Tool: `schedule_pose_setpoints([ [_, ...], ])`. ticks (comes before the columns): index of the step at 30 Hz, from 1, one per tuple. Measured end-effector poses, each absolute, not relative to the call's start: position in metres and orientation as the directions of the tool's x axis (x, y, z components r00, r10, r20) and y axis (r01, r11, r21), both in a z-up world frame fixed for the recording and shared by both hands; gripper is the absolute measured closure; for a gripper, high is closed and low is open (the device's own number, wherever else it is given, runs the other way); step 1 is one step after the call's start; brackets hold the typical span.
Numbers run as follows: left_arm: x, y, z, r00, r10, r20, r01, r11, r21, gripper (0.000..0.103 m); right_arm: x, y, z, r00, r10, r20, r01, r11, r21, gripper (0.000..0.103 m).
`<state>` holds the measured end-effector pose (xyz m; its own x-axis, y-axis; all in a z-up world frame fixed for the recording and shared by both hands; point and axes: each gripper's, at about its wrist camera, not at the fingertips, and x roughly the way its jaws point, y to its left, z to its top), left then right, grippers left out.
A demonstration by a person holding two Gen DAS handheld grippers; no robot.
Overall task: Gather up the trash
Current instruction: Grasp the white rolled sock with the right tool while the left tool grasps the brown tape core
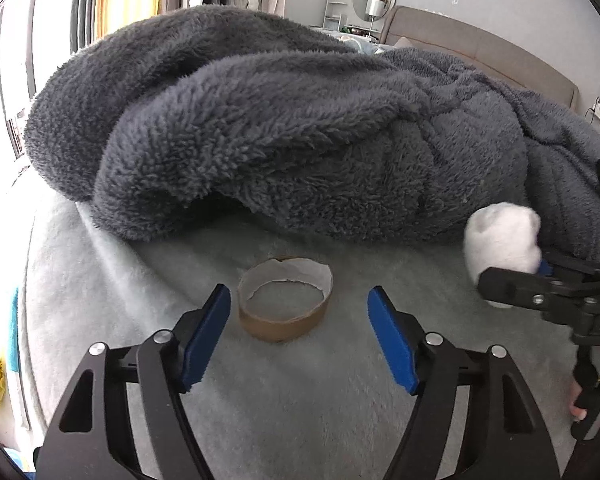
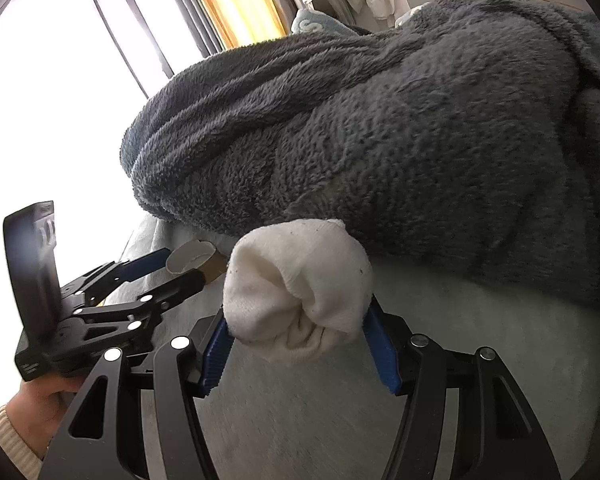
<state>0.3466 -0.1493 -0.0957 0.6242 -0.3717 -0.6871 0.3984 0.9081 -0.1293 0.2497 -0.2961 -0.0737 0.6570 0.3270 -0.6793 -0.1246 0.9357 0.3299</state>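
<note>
We see a short cardboard ring (image 1: 285, 299), the stub of a tape or paper roll, brown outside with a torn whitish lining curling off its inner wall. It stands on its edge face, open end up, on the pale grey bed cover (image 1: 300, 400), just ahead of our left tool (image 1: 299, 320). That tool's blue-padded fingers (image 1: 204, 336) stand wide apart, one on either side of the ring's near edge and not touching it.

Our right tool (image 2: 298, 336) is clamped on a balled white sock (image 2: 298, 292), slightly pilled and specked with dark lint, its cuff folded into a puckered knot facing the camera. In the left wrist view the same bundle (image 1: 502, 240) sits off to the right of the ring, held up against the edge of the blanket.

A thick, dark grey fleece blanket (image 1: 280, 132) is heaped right behind the ring, its rolled hem overhanging the cover. In the right wrist view the left tool (image 2: 180, 270) reaches around the ring (image 2: 196, 262), and a hand (image 2: 40, 404) in a cream sleeve grips its handle. Behind are a bright window (image 2: 60, 80), a yellow curtain (image 2: 236, 0) and a padded headboard (image 1: 480, 52).
</note>
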Motion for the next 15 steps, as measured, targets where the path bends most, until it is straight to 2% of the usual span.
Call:
schedule_pose_setpoints([
  [6,0.356,-0.154,-0.104,0.608,-0.357,-0.709,0.387,0.913,-0.128,0.038,0.241,-0.311,-0.068,0.658,0.324,-0.68,-0.121,0.937,0.329,0.042],
  [10,0.362,-0.153,-0.11,0.595,-0.344,-0.727,0.366,0.921,-0.135,0.05,0.237,-0.308,-0.072,0.655,0.322,-0.683,-0.112,0.936,0.334,0.042],
  [15,0.363,-0.157,-0.113,0.602,-0.325,-0.729,0.364,0.925,-0.112,0.05,0.235,-0.301,-0.07,0.655,0.32,-0.684,-0.108,0.936,0.335,0.042],
])
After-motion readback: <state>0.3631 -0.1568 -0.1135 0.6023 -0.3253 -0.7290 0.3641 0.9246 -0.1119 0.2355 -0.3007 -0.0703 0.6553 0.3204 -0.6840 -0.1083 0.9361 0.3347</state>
